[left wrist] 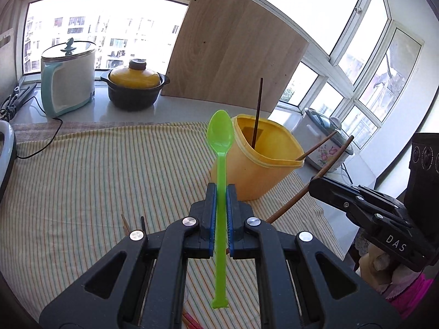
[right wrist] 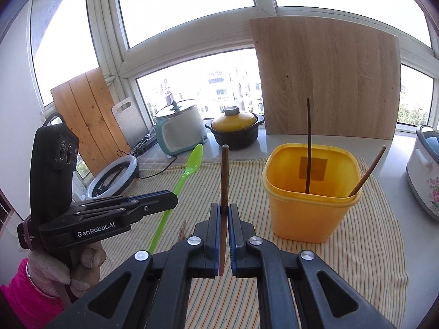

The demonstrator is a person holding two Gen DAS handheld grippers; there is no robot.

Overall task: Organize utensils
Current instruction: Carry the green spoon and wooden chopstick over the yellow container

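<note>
Green spoon [left wrist: 220, 148]: clamped mid-handle in your left gripper [left wrist: 220, 192], bowl up, at frame centre, off the striped cloth [left wrist: 82, 178]. Brown chopstick [right wrist: 224, 181]: pinched upright in your right gripper [right wrist: 224, 211], centre of the right view. Yellow tub [right wrist: 310, 192]: right of centre, already holding two chopsticks, one upright, one leaning on its rim. To seat each piece well, you probably needed to carry it over the rim, tip the handle down, then let go.
</note>
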